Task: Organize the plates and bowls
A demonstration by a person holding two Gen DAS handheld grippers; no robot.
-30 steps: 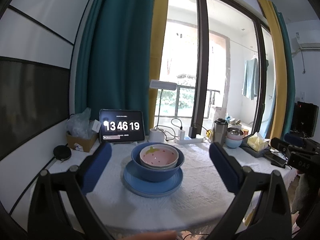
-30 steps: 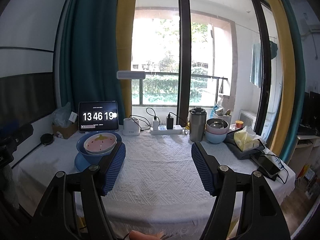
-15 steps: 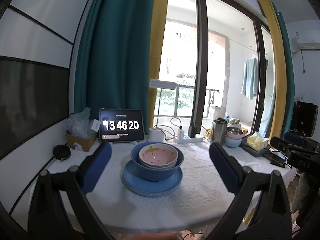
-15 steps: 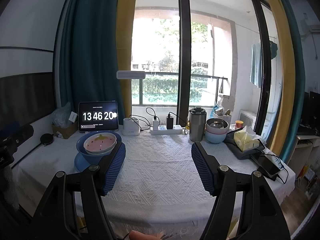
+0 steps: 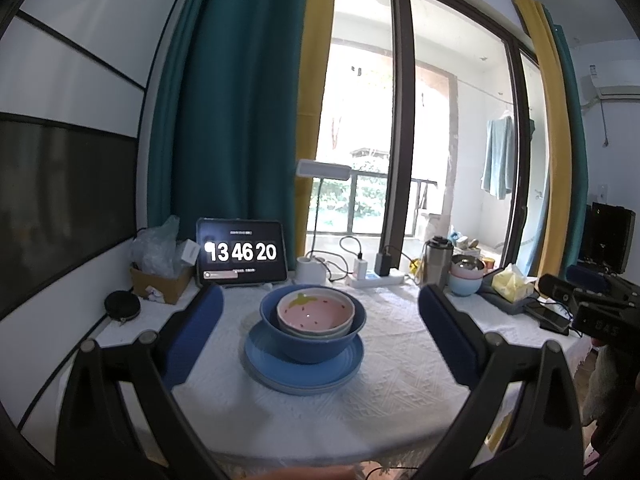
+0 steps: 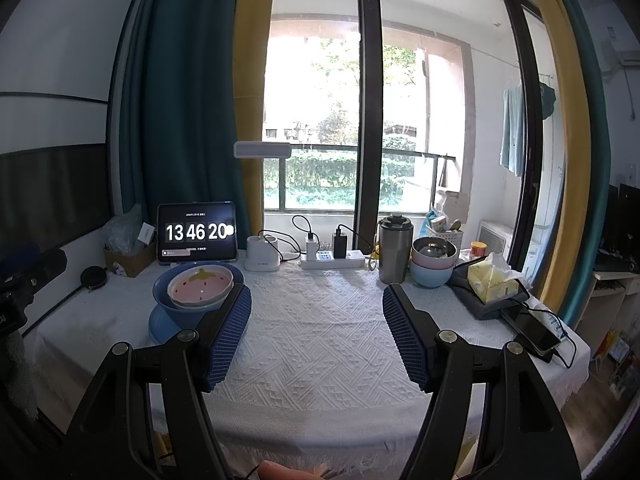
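Plates and bowls stand stacked near the middle of the left wrist view: a pink ceramic bowl with a strawberry pattern (image 5: 316, 311) nests in a deep blue bowl (image 5: 312, 334), which sits on a flat blue round plate (image 5: 304, 372) on the white textured cloth of the surface (image 5: 392, 392). The left gripper (image 5: 320, 312) hangs in front of the stack with its jaws wide apart, one blue pad on each side of the stack and neither touching it. Behind the stack a black tablet (image 5: 241, 254) leans upright and reads "13 46 20" in large white digits; the small line beneath is too fine to read. At the right edge a black device (image 5: 600, 320) carries pale letters that look like "DAS".

In the right wrist view the same stack sits at the left: pink bowl (image 6: 200, 286) inside blue bowl (image 6: 180, 306) on the plate (image 6: 160, 326), partly hidden behind the gripper's left ribbed blue pad. The right gripper (image 6: 316, 300) has its jaws spread wide over bare cloth (image 6: 316, 320), gripping nothing. The tablet (image 6: 196, 234) again shows "13 46 20". Farther right, near a steel tumbler (image 6: 395, 250), a second stack has a pink bowl (image 6: 433, 254) set in a light blue bowl (image 6: 431, 276), with something shiny inside.
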